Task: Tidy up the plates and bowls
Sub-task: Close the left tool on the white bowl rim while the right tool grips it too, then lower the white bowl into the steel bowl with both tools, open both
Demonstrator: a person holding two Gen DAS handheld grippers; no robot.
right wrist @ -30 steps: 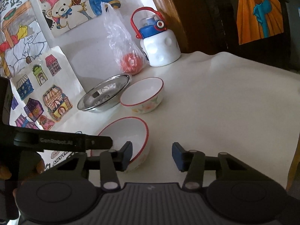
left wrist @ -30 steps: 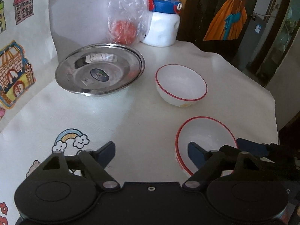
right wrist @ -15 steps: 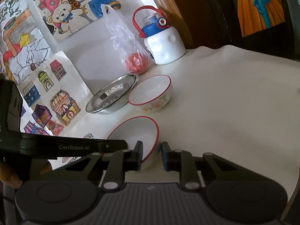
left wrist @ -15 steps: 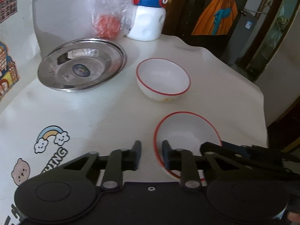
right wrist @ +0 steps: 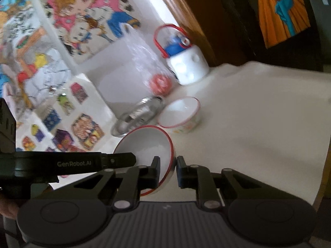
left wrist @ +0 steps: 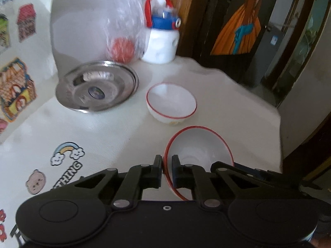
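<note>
Over the white desk (left wrist: 238, 107), the left gripper (left wrist: 167, 166) and right gripper (right wrist: 167, 168) fingers are both pinching the white red-rimmed bowl (left wrist: 198, 146) by opposite rims; the right ones are closing.

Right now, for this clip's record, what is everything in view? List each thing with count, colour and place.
Held bowl: one, white with red rim, nearest the cameras, gripped at opposite sides of its rim.
Second bowl: one, white with red rim, on the table beyond the held bowl.
Plate: one, steel, on the table left of the second bowl.
Bag: one, clear plastic with a red-orange ball inside, behind the plate.
Bottle: one, white with blue lid and red handle, right of the bag.
Table: one, white cover.
Stickers: several, multicoloured cartoons, on the left wall and near table edge.
Left gripper: black, shut on the held bowl's left rim.
Right gripper: black, jaws closing, pressing the bowl's right rim.
</note>
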